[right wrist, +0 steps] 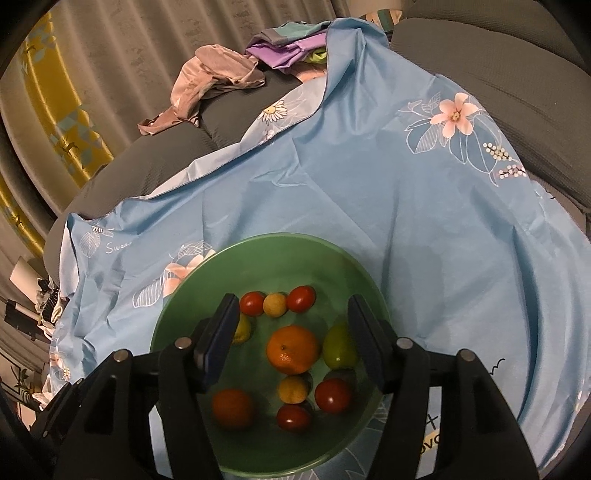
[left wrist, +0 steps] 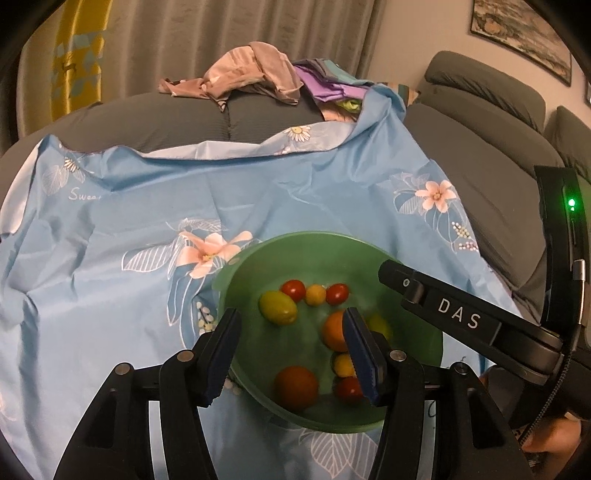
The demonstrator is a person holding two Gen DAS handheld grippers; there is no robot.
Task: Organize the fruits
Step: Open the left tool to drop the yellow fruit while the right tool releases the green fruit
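A green bowl (left wrist: 399, 269) (right wrist: 192, 291) sits on a blue flowered cloth (left wrist: 147, 221) (right wrist: 406, 221). It holds several small fruits: an orange (right wrist: 292, 349) (left wrist: 332, 330), red tomatoes (right wrist: 332, 395) (left wrist: 293, 289), yellow fruits (right wrist: 275, 304) (left wrist: 315, 294) and greenish ones (right wrist: 338, 347) (left wrist: 277, 307). My left gripper (left wrist: 291, 354) is open and empty above the bowl's near left part. My right gripper (right wrist: 291, 339) is open and empty above the bowl, with the orange between its fingers in view. The right gripper's black body (left wrist: 461, 317) shows in the left wrist view.
The cloth lies over a grey sofa (left wrist: 480, 155) (right wrist: 498, 55). Crumpled pink and purple clothes (left wrist: 251, 70) (right wrist: 218, 74) lie at the back. Curtains (left wrist: 184, 37) hang behind. A framed picture (left wrist: 524, 33) hangs on the wall at right.
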